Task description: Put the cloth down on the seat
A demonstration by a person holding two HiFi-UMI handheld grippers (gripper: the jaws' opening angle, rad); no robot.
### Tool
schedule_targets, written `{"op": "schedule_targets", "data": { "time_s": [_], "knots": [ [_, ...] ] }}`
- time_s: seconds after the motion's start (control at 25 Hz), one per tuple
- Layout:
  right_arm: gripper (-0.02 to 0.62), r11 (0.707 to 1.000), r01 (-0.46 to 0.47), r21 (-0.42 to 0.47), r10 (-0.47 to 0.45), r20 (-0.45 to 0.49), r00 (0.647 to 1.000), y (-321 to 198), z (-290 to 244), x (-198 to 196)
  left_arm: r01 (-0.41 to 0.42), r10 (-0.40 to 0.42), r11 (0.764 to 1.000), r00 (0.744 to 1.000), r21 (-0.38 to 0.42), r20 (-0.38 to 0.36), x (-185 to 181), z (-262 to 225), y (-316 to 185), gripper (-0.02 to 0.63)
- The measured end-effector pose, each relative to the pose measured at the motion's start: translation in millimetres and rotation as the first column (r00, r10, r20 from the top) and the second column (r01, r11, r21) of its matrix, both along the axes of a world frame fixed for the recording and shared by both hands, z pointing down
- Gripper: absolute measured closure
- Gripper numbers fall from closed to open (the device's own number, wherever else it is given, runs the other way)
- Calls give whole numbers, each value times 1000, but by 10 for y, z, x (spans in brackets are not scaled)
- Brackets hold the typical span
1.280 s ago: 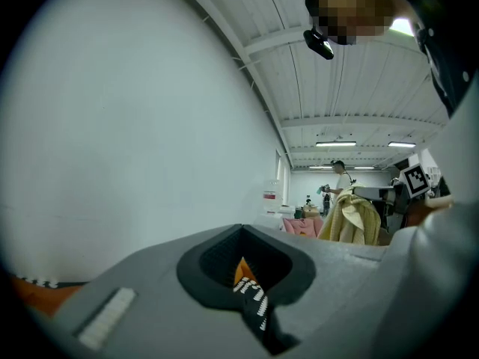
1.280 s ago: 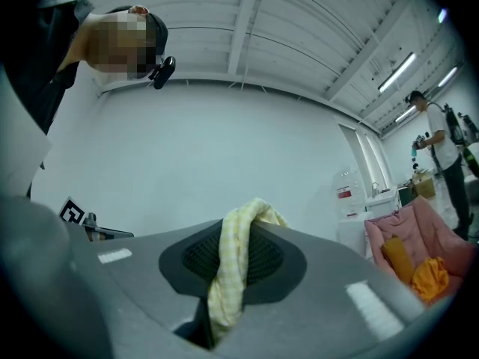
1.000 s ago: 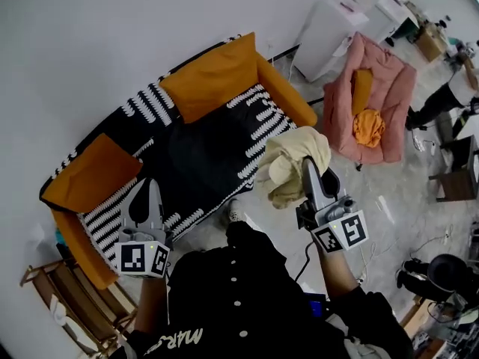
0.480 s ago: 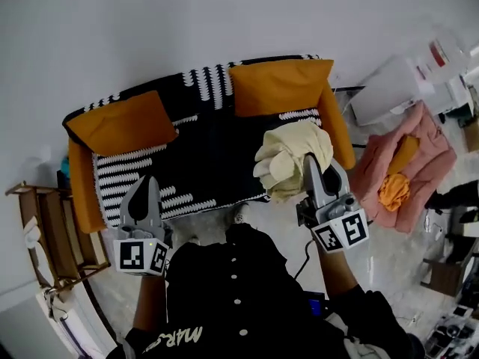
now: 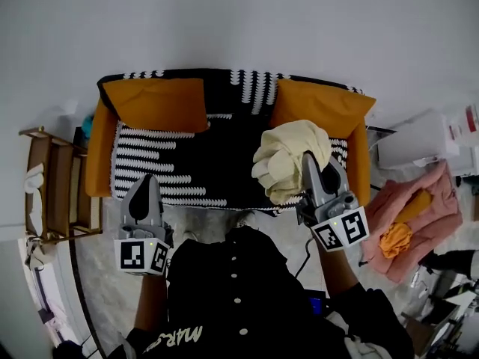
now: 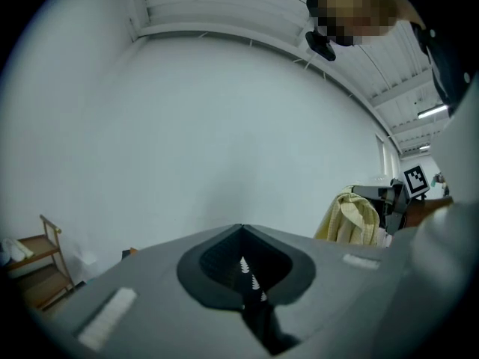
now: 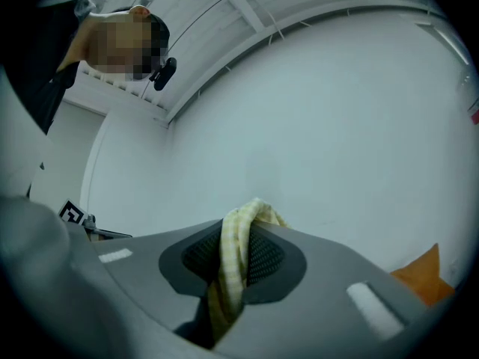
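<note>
Near sofa seat [image 5: 217,163]: right gripper [image 5: 308,167] fingers pinch cloth [image 5: 288,159], hanging vertically; left gripper [image 5: 147,183] fingers closed, empty.

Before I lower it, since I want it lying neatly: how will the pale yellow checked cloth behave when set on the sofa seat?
Probably floppy: the pale yellow checked cloth sags in bunched folds from the right gripper. Likely light, since a thin pinched fold carries it all. It would probably land heaped on the black seat.
</note>
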State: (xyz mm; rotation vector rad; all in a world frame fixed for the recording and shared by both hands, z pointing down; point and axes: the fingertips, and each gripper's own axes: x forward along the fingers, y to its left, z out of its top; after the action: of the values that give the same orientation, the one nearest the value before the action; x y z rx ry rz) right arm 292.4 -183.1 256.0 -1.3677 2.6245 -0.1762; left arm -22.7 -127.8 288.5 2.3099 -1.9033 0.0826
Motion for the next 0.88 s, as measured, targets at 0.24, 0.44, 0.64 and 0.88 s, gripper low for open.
{"op": "schedule_targets", "data": {
  "time_s": [0.24,0.44,0.64,0.88],
  "knots": [
    [520,997,76,-9,-76,3,997,-179,25,-142,68,-68,998,998,-9,-8,-48,34,43,604],
    [521,993,118,-29,-118,-9,993,-278,118,-197,98,-98,995,995,-31,-3,1,105,24,604],
    [520,991,120,-58,-121,-12,993,-347,226,-244,88,-89,994,996,-64,-5,25,220,-14,604],
    [520,994,93,-59,-95,-42,995,-407,258,-338,10,-11,998,1000,-70,-25,8,303,-335,604]
  ]
}}
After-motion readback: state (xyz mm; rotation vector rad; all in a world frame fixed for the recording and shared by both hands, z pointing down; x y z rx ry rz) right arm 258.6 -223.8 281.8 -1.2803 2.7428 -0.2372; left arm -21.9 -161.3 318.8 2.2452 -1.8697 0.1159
